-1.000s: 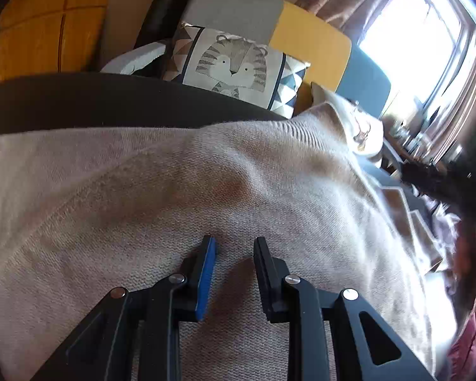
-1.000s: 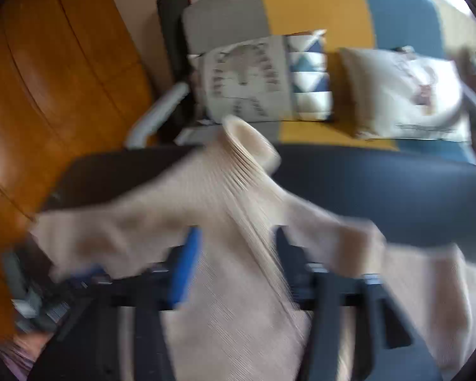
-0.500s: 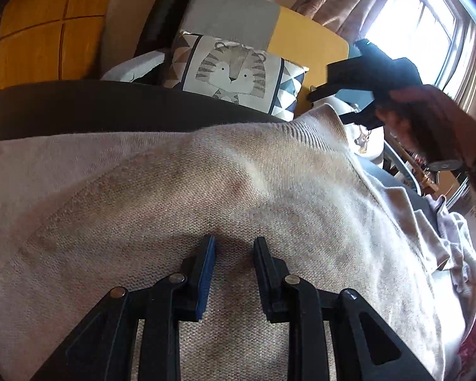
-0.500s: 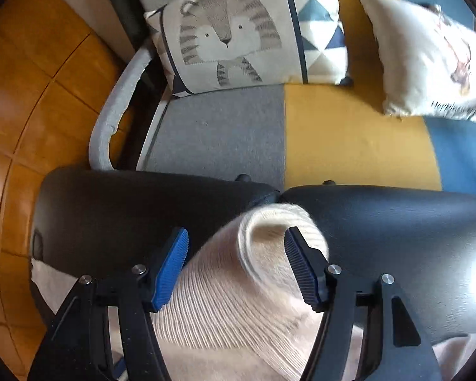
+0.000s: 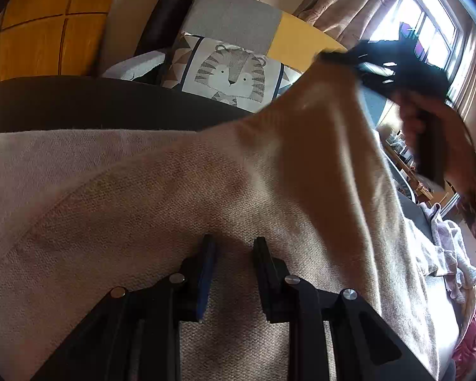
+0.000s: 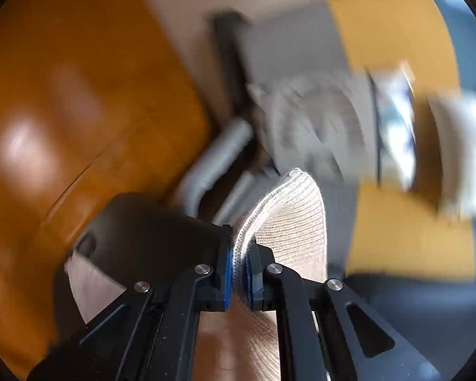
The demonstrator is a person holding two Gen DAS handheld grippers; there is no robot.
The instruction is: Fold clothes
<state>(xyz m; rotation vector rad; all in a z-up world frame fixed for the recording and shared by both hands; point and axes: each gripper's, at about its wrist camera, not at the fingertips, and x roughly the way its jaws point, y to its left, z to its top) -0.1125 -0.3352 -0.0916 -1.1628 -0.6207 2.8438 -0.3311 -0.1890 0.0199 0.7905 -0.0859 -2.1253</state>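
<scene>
While the left gripper [image 5: 231, 254] presses its half-open fingers onto the beige sweater [image 5: 142, 209] spread across the black table [image 5: 79, 101] to anchor it, the right gripper [image 6: 238, 266] pinches the ribbed cuff [image 6: 288, 209], lifting the sleeve for a fold.

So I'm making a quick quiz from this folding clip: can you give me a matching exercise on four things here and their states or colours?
Things:
1. right gripper
2. left gripper
3. sweater
4. tiger cushion

States:
A. beige knit, one end lifted
B. fingers apart, resting on fabric
C. propped on the sofa
D. fingers clamped on a ribbed cuff

Pairs: 1-D, 2-B, 3-A, 4-C
</scene>
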